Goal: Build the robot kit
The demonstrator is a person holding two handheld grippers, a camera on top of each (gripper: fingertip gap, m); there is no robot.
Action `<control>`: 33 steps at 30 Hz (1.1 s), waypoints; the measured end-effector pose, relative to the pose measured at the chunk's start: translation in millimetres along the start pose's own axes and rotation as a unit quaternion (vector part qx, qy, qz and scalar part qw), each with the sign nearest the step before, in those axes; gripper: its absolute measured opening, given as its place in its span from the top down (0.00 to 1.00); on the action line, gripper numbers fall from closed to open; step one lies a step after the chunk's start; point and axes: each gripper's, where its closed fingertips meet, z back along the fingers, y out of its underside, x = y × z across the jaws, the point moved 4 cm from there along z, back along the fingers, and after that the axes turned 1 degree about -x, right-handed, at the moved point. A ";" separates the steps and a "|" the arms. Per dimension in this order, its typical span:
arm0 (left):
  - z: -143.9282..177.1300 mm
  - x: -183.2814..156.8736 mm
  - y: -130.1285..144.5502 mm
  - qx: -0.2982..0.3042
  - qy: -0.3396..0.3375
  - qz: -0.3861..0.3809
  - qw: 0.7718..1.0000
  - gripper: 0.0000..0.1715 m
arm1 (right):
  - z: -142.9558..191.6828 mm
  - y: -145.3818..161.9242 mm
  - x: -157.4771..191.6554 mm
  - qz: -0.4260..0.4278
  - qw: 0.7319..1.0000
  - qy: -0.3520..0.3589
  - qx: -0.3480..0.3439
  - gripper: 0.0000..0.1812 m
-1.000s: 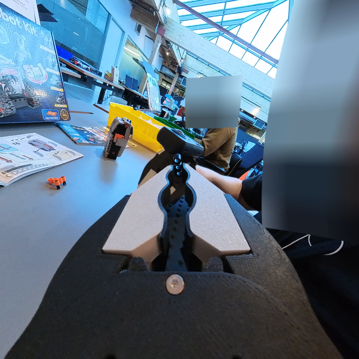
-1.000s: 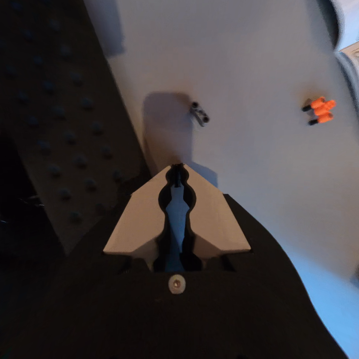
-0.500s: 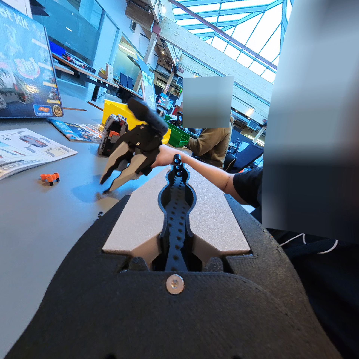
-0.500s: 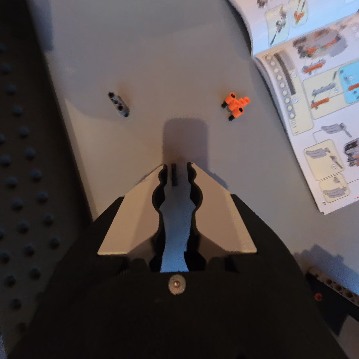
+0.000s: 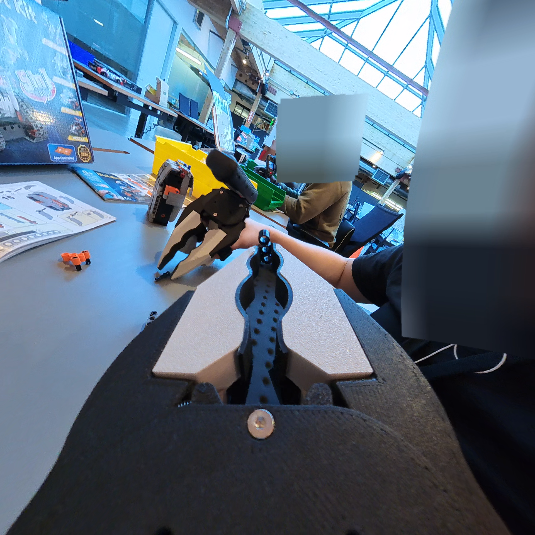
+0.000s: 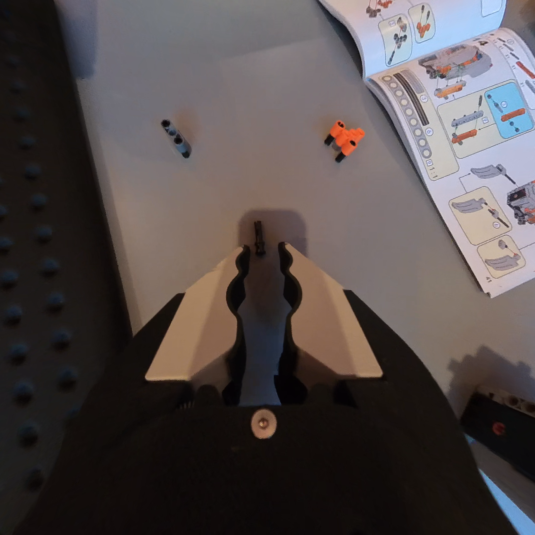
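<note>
Black pin (image 6: 258, 238) now released on table, right tool (image 6: 262, 249) parted, left tool (image 5: 265, 246) clamping beam (image 5: 264, 333).

Black textured tongs (image 6: 262, 246) bodies, beige wedge fingers (image 6: 324, 318) with wavy black inner edges, silver screw; black short sleeve (image 5: 376, 275).

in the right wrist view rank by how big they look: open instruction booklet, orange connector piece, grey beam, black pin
1. Open instruction booklet, by far.
2. Orange connector piece and grey beam: look about alike, too close to rank.
3. Black pin, thinnest, lying on the table just beyond the open right claw.
</note>
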 end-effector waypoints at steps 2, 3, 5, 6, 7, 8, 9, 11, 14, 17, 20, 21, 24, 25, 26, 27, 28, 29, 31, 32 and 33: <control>-1.1 4.4 3.0 0.008 -0.008 0.008 1.000 0.98 | -1.7 1.1 1.7 -0.007 1.000 -0.011 -0.003 0.97; -1.4 8.6 5.1 0.014 -0.016 0.017 1.000 0.98 | -2.6 0.5 2.8 -0.009 1.000 -0.015 -0.011 0.97; -2.9 14.6 9.4 0.024 -0.017 0.036 0.999 0.98 | -1.7 1.1 2.8 -0.016 1.000 -0.013 -0.011 0.97; -3.7 16.4 11.4 0.028 -0.012 0.046 0.998 0.98 | 0.4 -0.5 4.8 -0.014 1.000 -0.006 -0.010 0.97; -4.4 17.6 13.6 0.032 -0.005 0.059 0.998 0.98 | 5.4 -9.8 14.5 -0.005 0.999 -0.011 -0.030 0.97; -4.8 18.6 15.6 0.034 0.004 0.078 0.996 0.98 | 13.9 -26.2 29.8 0.005 0.997 -0.023 -0.070 0.97; -5.0 19.3 17.0 0.033 0.015 0.100 0.994 0.98 | 24.2 -44.8 46.5 0.016 0.993 -0.030 -0.112 0.97; -5.4 19.9 19.1 0.026 0.039 0.146 0.988 0.98 | 41.9 -74.8 77.7 0.050 0.984 -0.025 -0.171 0.97; -7.2 21.9 24.4 0.028 0.058 0.194 0.979 0.98 | 51.6 -94.2 106.1 0.098 0.978 -0.009 -0.185 0.97; -10.8 20.6 28.4 0.035 0.072 0.221 0.972 0.98 | 52.1 -101.1 118.8 0.102 0.978 -0.030 -0.181 0.97; -14.3 19.1 30.0 0.031 0.085 0.233 0.968 0.98 | 51.1 -102.8 125.1 0.107 0.979 -0.045 -0.166 0.97; -14.0 18.1 30.7 0.032 0.085 0.235 0.968 0.98 | 51.5 -103.3 127.5 0.114 0.979 -0.048 -0.163 0.97; -17.6 19.3 34.8 0.038 0.081 0.238 0.967 0.98 | 50.5 -101.7 127.0 0.124 0.981 -0.040 -0.144 0.97; -19.0 20.0 35.9 0.041 0.078 0.239 0.967 0.98 | 49.9 -100.9 127.6 0.127 0.981 -0.042 -0.139 0.97; -20.4 20.8 36.6 0.044 0.075 0.239 0.967 0.98 | 49.0 -99.9 127.0 0.130 0.982 -0.039 -0.133 0.97; -22.0 21.8 38.3 0.049 0.070 0.239 0.967 0.98 | 48.1 -98.5 126.5 0.134 0.982 -0.036 -0.124 0.97; -23.7 23.2 39.6 0.053 0.065 0.238 0.968 0.98 | 47.7 -97.4 125.8 0.140 0.982 -0.032 -0.119 0.97; -25.5 23.2 40.8 0.058 0.063 0.237 0.968 0.98 | 47.4 -96.7 124.9 0.144 0.982 -0.030 -0.115 0.97; -28.0 22.2 42.9 0.068 0.061 0.236 0.967 0.98 | 45.9 -94.3 124.5 0.142 0.984 -0.037 -0.102 0.97; -28.9 23.0 43.7 0.071 0.058 0.237 0.967 0.98 | 44.8 -92.8 123.6 0.145 0.984 -0.035 -0.095 0.97; -30.1 23.9 44.3 0.073 0.057 0.239 0.967 0.98 | 44.1 -92.2 123.3 0.149 0.984 -0.034 -0.092 0.97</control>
